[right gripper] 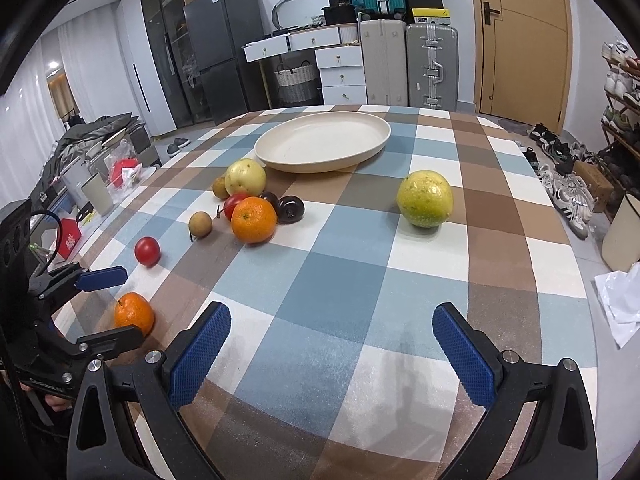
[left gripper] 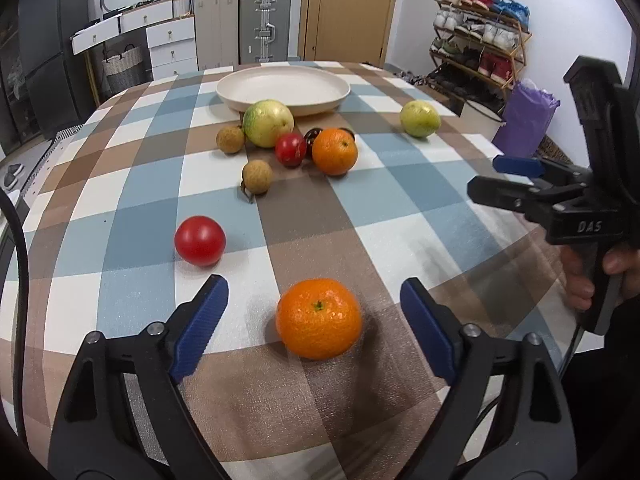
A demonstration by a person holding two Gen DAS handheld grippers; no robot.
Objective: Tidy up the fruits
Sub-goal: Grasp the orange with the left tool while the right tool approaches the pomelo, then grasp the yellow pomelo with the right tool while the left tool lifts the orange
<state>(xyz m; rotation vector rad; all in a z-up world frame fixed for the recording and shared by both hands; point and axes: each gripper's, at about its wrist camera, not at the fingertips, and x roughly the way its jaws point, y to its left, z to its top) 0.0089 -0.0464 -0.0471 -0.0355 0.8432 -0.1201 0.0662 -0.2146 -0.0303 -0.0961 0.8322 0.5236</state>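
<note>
Left wrist view: left claw (left gripper: 314, 304) spread wide around the near orange (left gripper: 319, 319), pads clear of its skin, nothing gripped. Orange resting on the checked worktop (left gripper: 400, 208), well short of the cream plate (left gripper: 283, 89). Right claw (right gripper: 332, 334) also gaping, empty, above bare cloth, far from the plate.

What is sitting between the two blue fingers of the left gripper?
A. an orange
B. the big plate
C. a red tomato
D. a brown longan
A: in the left wrist view the near orange lies on the checked tablecloth between the open fingers of the left gripper, with a gap on each side.
</note>
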